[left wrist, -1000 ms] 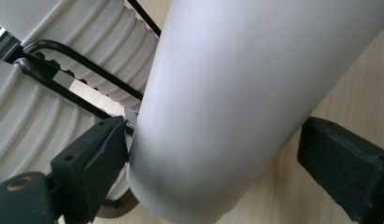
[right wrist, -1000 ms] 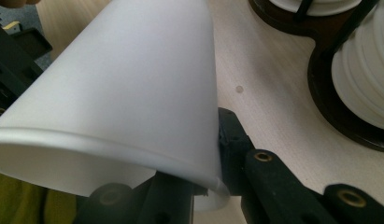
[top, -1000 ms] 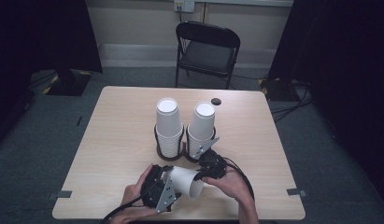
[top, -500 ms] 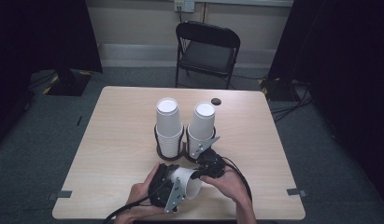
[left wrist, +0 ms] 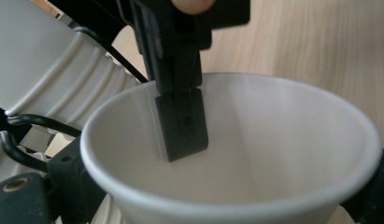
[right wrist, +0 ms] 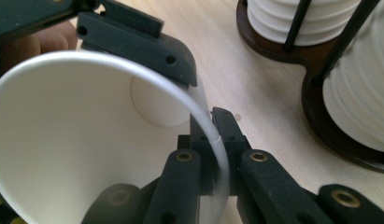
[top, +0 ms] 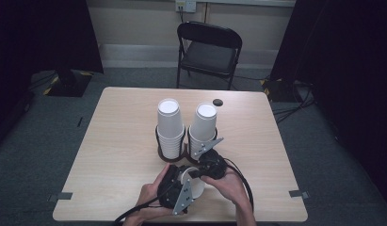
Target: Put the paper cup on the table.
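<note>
A single white paper cup [top: 197, 186] hangs on its side just above the table's front edge, between both grippers. My right gripper [top: 194, 173] is shut on its rim, one finger [left wrist: 182, 121] inside the cup and the other outside, as the right gripper view [right wrist: 216, 154] shows. My left gripper [top: 187, 184] straddles the cup's body. Its jaws have just been closing, with the cup [right wrist: 77, 140] between them, and one finger [right wrist: 138, 42] lies against the outer wall. In the left gripper view the cup's open mouth [left wrist: 255, 140] faces the camera.
Two tall stacks of white cups [top: 170, 127] [top: 204, 122] stand in a dark wire holder [top: 174, 157] right behind the hands. A small dark round thing [top: 218, 101] lies near the far edge of the wooden table [top: 120, 141]. A black folding chair [top: 207, 52] stands beyond.
My left gripper has slid to the right, closer to the right gripper, and now covers more of the cup. The right gripper has stayed where it was, on the rim.
</note>
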A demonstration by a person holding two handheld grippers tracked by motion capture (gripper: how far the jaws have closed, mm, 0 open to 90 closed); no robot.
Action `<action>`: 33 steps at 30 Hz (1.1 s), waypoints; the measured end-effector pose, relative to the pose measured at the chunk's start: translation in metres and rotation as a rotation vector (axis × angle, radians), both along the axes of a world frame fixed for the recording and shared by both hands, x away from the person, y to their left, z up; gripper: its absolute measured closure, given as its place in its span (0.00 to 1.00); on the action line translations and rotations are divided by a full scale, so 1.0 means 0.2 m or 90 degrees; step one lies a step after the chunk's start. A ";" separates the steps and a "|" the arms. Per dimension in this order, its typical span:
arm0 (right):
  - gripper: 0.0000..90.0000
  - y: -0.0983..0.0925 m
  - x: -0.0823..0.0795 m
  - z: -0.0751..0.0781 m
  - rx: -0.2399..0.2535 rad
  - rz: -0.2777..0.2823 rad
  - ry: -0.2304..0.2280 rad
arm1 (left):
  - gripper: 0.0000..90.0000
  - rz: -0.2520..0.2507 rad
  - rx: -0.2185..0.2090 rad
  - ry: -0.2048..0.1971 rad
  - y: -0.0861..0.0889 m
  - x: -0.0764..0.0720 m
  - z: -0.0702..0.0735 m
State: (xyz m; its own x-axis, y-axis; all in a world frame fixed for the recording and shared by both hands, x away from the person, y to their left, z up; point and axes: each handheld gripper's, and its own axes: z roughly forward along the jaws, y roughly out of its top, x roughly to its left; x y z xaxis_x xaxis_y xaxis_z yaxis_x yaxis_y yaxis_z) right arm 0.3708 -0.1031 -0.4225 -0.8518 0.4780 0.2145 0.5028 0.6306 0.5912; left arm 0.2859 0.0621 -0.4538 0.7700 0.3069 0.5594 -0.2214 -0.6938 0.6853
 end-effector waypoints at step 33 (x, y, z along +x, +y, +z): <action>0.85 -0.03 -0.02 -0.02 0.111 -0.054 -0.026 | 0.11 0.071 -0.106 0.019 0.05 0.06 0.03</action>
State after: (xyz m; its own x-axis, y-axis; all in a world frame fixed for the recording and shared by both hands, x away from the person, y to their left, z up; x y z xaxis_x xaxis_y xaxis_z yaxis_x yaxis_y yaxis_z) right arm 0.3672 -0.1091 -0.4256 -0.8192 0.5075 0.2672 0.5239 0.4727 0.7085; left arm 0.2977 0.0730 -0.4481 0.7417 0.4774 0.4710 -0.1278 -0.5888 0.7981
